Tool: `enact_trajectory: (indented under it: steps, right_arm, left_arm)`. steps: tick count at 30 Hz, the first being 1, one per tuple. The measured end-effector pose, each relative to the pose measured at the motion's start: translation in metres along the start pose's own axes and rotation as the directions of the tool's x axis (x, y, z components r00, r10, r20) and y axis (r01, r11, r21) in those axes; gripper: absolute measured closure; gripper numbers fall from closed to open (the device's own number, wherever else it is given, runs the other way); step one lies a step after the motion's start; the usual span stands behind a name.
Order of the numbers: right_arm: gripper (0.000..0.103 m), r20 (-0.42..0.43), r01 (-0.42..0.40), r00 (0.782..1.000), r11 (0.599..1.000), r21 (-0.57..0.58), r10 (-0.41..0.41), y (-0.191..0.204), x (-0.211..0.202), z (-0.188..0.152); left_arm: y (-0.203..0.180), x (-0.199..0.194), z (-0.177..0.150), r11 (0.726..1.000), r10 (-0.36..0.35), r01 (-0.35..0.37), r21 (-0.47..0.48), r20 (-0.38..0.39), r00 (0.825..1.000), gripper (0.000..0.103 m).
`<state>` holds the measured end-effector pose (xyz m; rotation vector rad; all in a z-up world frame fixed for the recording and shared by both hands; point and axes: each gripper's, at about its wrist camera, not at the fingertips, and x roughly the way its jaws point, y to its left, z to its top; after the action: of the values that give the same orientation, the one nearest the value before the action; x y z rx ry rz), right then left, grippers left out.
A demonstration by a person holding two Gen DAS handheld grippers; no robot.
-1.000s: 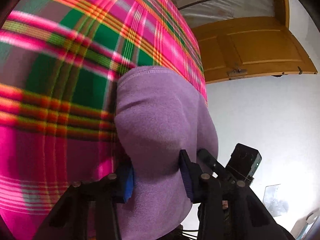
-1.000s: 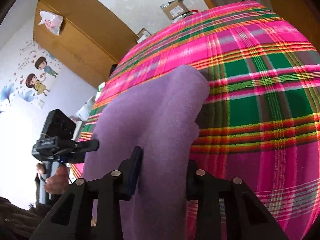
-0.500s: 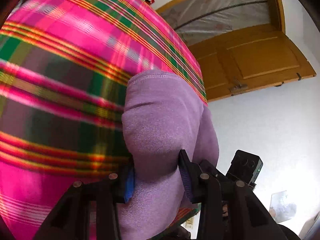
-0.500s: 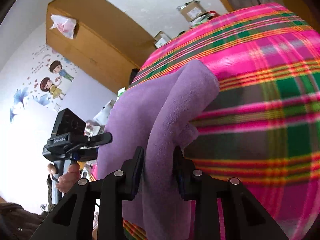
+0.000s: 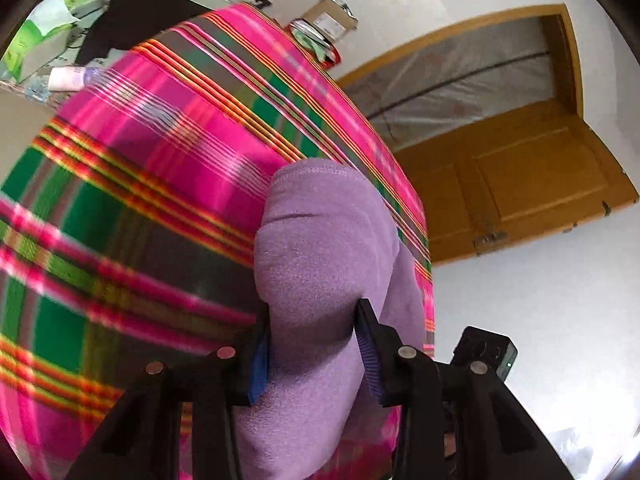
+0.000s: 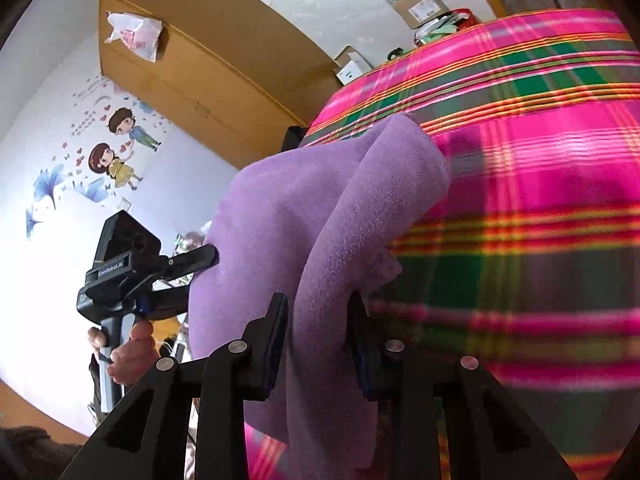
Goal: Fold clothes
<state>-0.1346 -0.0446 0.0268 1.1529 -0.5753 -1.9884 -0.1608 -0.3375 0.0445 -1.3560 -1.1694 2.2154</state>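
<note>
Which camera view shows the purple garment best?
The right wrist view: the purple garment spreads there in broad folds, running toward the left tongs. The left wrist view shows only one bunched, hemmed end of it, over the plaid cloth.

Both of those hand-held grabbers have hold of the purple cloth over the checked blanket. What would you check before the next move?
1. Left gripper fingers clamp the purple garment: ok.
2. Right gripper fingers clamp the same garment: ok.
3. Garment lifted off the plaid blanket: cannot tell.
4. Garment edges lined up for a fold: cannot tell, bunched.
5. Grippers clear of each other: ok, apart in the right view.
</note>
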Motion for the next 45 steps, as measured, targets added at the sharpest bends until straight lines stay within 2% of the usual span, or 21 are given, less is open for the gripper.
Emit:
enact_trajectory:
  steps: [10,18,25,29,32,41,45]
  right_arm:
    - [0.072,0.003,-0.004,1.000,1.000,-0.027,0.004,0.010,0.050,0.031]
    - [0.072,0.018,-0.012,1.000,1.000,-0.029,0.013,0.005,0.072,0.039]
    - [0.070,0.016,0.102,0.995,0.993,-0.051,-0.101,-0.001,0.070,0.034]
    - [0.069,0.010,0.140,0.990,0.990,-0.021,-0.140,-0.011,0.066,0.028]
    - [0.063,0.029,0.188,0.982,0.981,-0.038,-0.187,-0.008,0.059,0.024]
    - [0.063,0.069,0.323,0.946,0.938,-0.126,-0.316,0.010,0.047,0.005]
    - [0.063,0.162,0.402,0.913,0.892,-0.207,-0.373,0.031,0.033,-0.016]
  left_arm:
    - [0.034,0.001,0.034,0.997,0.006,-0.002,-0.081,0.047,0.999,0.064]
    - [0.055,0.009,0.042,0.992,0.028,-0.021,-0.122,0.052,0.998,0.064]
    - [0.066,0.004,0.037,0.992,0.038,-0.032,-0.122,0.048,0.998,0.063]
    - [0.068,-0.001,0.034,0.991,0.049,-0.042,-0.129,0.057,0.997,0.063]
    - [0.064,-0.004,0.028,0.990,0.078,-0.069,-0.124,0.072,0.994,0.063]
    - [0.054,-0.013,-0.005,0.980,0.191,-0.186,-0.067,0.078,0.978,0.059]
    - [0.054,-0.019,-0.018,0.974,0.224,-0.219,-0.062,0.077,0.972,0.059]
